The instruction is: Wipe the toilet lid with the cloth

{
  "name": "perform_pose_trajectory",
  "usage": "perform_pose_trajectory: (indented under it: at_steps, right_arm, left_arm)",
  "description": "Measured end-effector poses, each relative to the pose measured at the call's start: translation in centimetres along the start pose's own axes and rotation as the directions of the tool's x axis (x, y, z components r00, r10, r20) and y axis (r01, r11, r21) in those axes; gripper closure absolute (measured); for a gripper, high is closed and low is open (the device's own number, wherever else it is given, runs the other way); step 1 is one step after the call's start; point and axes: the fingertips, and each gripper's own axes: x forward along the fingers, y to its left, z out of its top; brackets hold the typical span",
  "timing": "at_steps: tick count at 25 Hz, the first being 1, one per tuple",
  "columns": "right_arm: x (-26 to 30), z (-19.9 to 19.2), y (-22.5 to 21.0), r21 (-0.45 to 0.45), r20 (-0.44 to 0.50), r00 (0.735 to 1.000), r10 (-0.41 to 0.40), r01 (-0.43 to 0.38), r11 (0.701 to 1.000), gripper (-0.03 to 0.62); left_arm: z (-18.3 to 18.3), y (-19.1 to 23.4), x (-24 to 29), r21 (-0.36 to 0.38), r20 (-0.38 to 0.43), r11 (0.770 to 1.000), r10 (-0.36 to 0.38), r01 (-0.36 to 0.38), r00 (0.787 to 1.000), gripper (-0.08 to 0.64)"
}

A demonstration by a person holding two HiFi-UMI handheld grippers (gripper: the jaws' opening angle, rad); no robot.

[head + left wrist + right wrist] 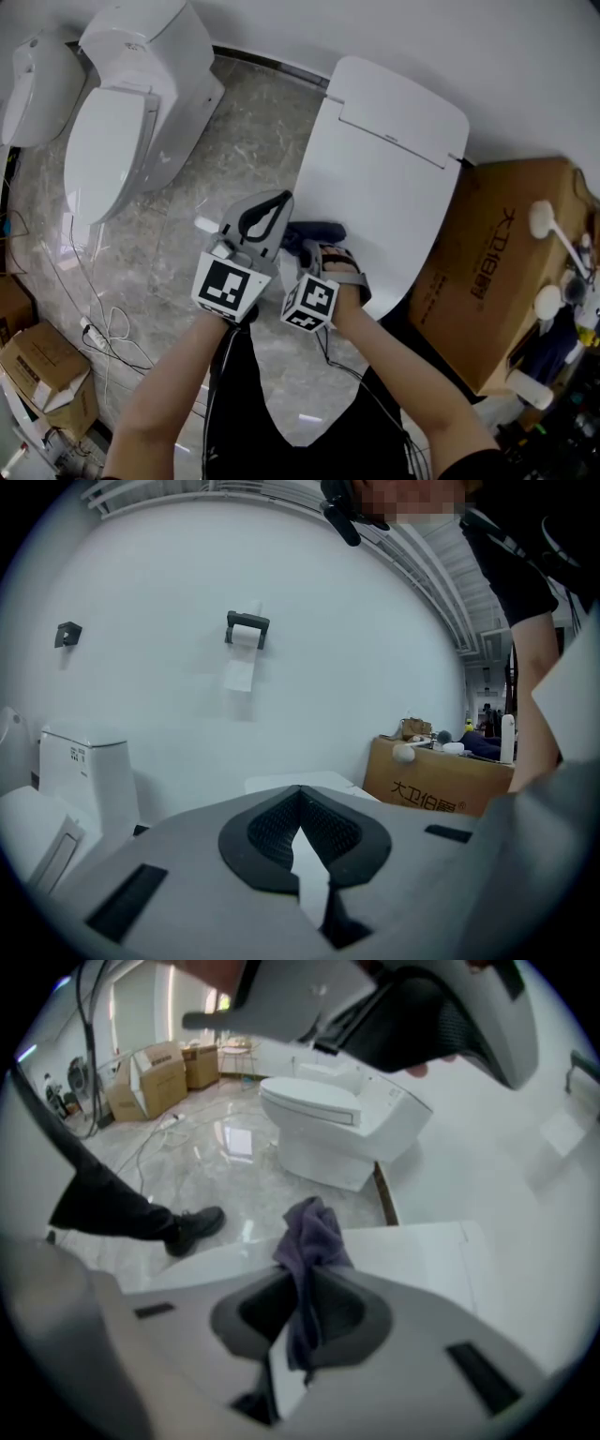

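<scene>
**Cloth clamped at lid**

The purple cloth [309, 1237] is pinched in my right gripper's [302, 1297] closed jaws. It's at frame centre in the head view, bunched at the lower left edge of the white toilet lid [384, 178]. My left gripper [300, 794] is just left of it, jaws together, empty.

Right gripper [302, 1330] jaws pinch purple cloth [309, 1241] above toilet lid [412, 1251].

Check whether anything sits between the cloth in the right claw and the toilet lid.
Nothing visible. The right claw is shut on the purple cloth directly over the white toilet lid, whose surface is bare. The left claw, shut and empty, is beside it, pointing at the wall.
</scene>
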Motion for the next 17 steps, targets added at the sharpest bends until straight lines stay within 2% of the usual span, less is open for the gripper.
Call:
perform_pose_trajectory:
  at_steps: [3, 7, 12, 17]
  right_arm:
    - [-1.4, 0.9, 0.0, 0.075, 0.076, 0.997, 0.015, -0.020, 0.997, 0.526]
    - [-3.4, 1.1, -1.8, 0.201, 0.156, 0.988, -0.017, -0.015, 0.980, 0.526]
    - [-7.1, 0.9, -5.3, 0.374, 0.245, 0.965, -0.091, -0.007, 0.927, 0.527]
    - [-12.0, 1.0, -8.1, 0.486, 0.333, 0.930, -0.158, -0.026, 0.873, 0.527]
  left_arm:
    - [-0.1, -0.2, -0.3, -0.002, -0.008, 1.000, -0.001, 0.001, 1.000, 0.551]
    - [0.1, -0.5, -0.6, -0.013, -0.004, 1.000, 0.004, -0.004, 1.000, 0.551]
    - [0.7, -1.2, -1.5, -0.029, -0.004, 0.999, 0.013, -0.013, 1.000, 0.551]
    - [1.7, -2.8, -2.5, -0.048, -0.010, 0.999, 0.021, -0.022, 1.000, 0.551]
